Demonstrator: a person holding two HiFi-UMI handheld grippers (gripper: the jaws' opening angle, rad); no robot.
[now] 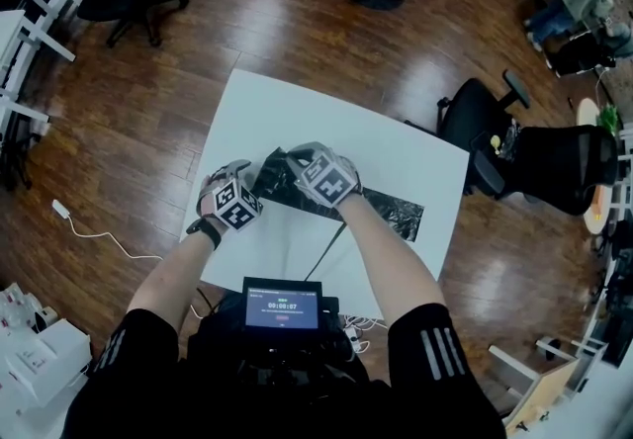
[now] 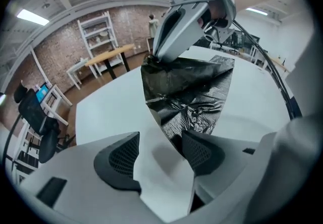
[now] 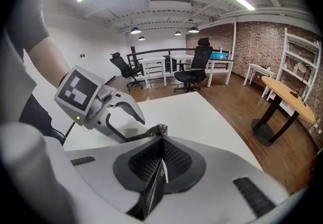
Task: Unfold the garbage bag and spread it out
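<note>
The right claw [image 3: 161, 140] is clamped on a thin fold of the crumpled black plastic garbage bag [image 3: 146, 133]. Its two dark ribbed pads [image 3: 176, 160] are pressed together with the black film caught between them. Seen from the left gripper view, the right claw [image 2: 154, 60] pinches the bag's [image 2: 192, 87] upper corner and holds it above the flat white desk [image 2: 101, 112]. From there the glossy, wrinkled sheet hangs and fans downward onto the desktop. The left claw [image 2: 160, 156] stands with its jaws apart. Its black meshed pads [image 2: 118, 160] bracket bare desk surface, and the bag's lower tip runs down just beside the pad on the right of that view. Whether the film touches that pad cannot be told. In the right gripper view the left claw [image 3: 133, 129] sits just beyond the pinched corner, low over the white desk [image 3: 202, 112]. From the head view, both claws meet over the middle of the desk [image 1: 297, 121], the left claw [image 1: 259, 178] just beside the right claw [image 1: 289, 162]. The garbage bag [image 1: 386, 213] stretches from them as a dark strip toward the desk's right edge, its far end lying flat short of that edge. A thin black cable [image 1: 331, 247] crosses the desk's near edge.
</note>
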